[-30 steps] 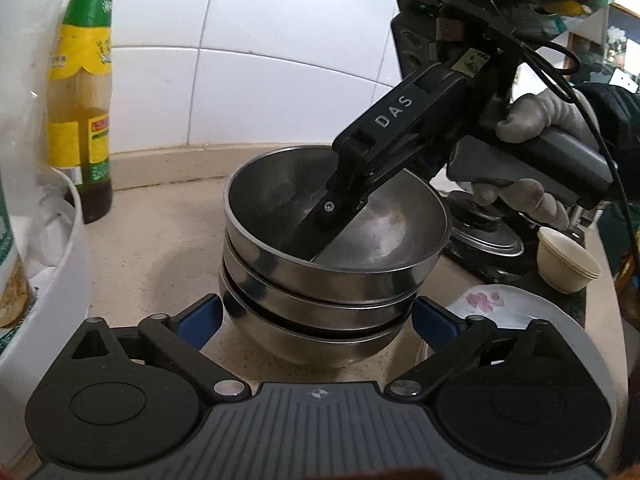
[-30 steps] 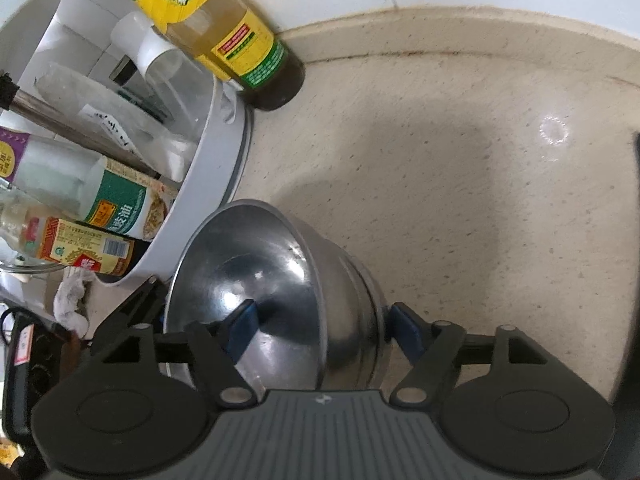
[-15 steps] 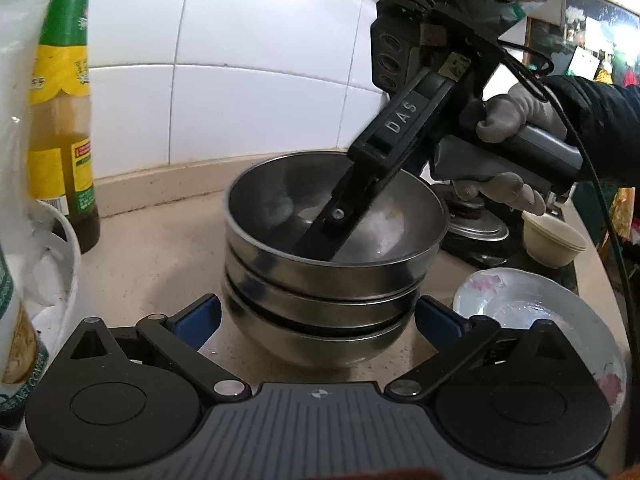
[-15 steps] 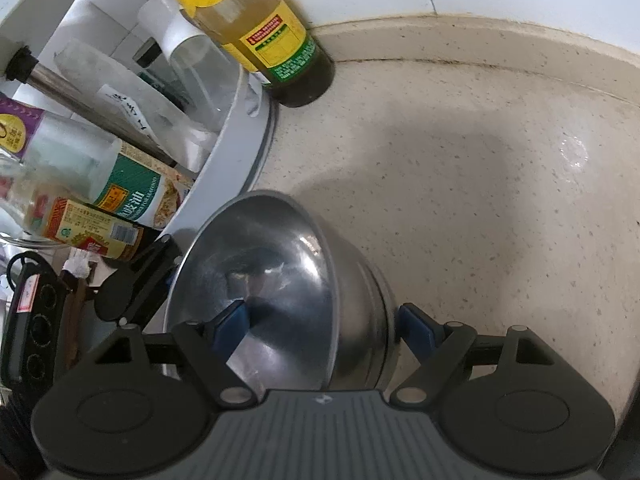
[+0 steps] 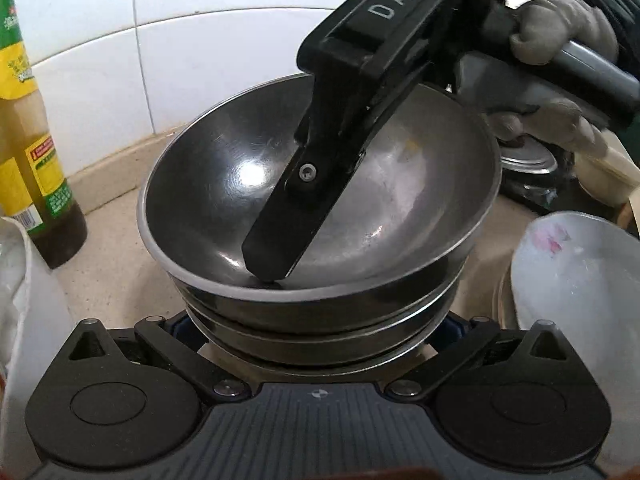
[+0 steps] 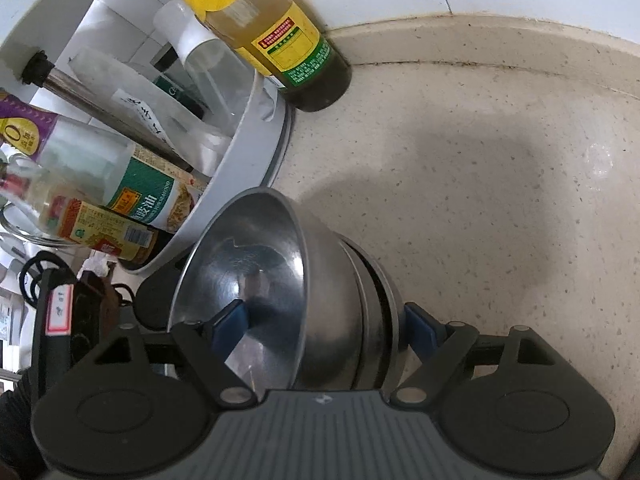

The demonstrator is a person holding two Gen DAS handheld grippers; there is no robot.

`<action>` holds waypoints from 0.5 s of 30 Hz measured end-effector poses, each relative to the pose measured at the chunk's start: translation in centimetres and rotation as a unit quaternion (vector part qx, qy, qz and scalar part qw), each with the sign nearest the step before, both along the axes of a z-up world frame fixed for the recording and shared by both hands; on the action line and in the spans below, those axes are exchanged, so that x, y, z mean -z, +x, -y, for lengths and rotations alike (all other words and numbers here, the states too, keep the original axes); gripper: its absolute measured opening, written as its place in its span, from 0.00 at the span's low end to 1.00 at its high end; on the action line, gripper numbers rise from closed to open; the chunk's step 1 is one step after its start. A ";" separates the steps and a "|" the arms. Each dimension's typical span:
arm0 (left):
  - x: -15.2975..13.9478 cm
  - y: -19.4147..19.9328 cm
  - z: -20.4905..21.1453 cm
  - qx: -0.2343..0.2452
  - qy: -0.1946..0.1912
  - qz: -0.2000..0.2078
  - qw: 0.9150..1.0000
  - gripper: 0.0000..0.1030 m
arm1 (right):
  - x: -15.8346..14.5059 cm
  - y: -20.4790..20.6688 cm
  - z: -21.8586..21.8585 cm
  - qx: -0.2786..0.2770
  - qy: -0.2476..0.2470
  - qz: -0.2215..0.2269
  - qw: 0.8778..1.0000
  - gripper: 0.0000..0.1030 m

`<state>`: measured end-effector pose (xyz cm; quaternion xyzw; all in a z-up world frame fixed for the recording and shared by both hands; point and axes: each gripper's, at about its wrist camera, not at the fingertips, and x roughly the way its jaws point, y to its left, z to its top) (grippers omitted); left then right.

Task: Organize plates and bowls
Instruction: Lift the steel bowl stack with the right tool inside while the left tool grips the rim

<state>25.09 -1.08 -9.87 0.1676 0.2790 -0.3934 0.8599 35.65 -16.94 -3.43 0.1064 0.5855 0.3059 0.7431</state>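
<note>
With the right gripper (image 6: 324, 322) spread loose astride the top bowl's (image 5: 320, 184) wall, lift it straight out; left gripper (image 5: 316, 332) can't tell.

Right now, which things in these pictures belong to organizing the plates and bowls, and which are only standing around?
Part of the job:
- stack of steel bowls
- white floral dish
- right gripper, straddling the stack's rim
- left gripper, at the stack's base

Just standing around:
- oil bottle
- white tub of condiment bottles
- small cream cup
- countertop
</note>
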 end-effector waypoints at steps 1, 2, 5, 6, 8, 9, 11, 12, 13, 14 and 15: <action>0.0 0.0 0.1 -0.001 0.000 0.000 1.000 1.00 | -0.1 -0.1 0.1 0.001 -0.001 0.004 1.000 0.79; 0.0 -0.1 0.2 -0.002 0.001 -0.002 1.000 1.00 | -0.1 -0.1 0.1 0.001 -0.001 0.006 1.000 0.79; -0.2 -0.1 0.7 -0.012 0.008 -0.006 1.000 1.00 | -0.1 -0.3 0.4 0.006 0.002 0.012 1.000 0.79; -0.3 -0.3 0.9 -0.015 0.009 -0.006 1.000 1.00 | -0.1 -0.3 0.5 0.009 0.002 0.013 1.000 0.79; -0.4 -0.4 1.3 -0.021 0.011 -0.003 1.000 1.00 | -0.2 -0.4 0.6 0.013 0.003 0.015 1.000 0.79; -0.6 -0.4 1.3 -0.025 0.009 -0.003 1.000 1.00 | -0.3 -0.4 0.7 0.015 0.004 0.015 1.000 0.79; -1.2 -0.7 1.4 -0.035 0.005 -0.006 0.999 1.00 | -0.8 -0.4 0.8 0.016 0.003 0.021 1.000 0.78; -1.4 -0.6 1.3 -0.042 0.004 -0.004 0.999 1.00 | -1.2 -0.5 0.8 0.015 0.002 0.026 1.000 0.78; -1.8 -0.7 1.4 -0.049 0.005 -0.001 0.999 1.00 | -1.7 -0.4 0.7 0.015 0.000 0.033 0.999 0.78; -2.3 -0.9 1.6 -0.057 0.007 0.002 0.998 1.00 | -2.3 -0.5 0.6 0.013 -0.001 0.040 0.999 0.78; -2.8 -1.1 1.7 -0.064 0.007 0.004 0.998 1.00 | -2.9 -0.5 0.5 0.013 -0.002 0.048 0.999 0.78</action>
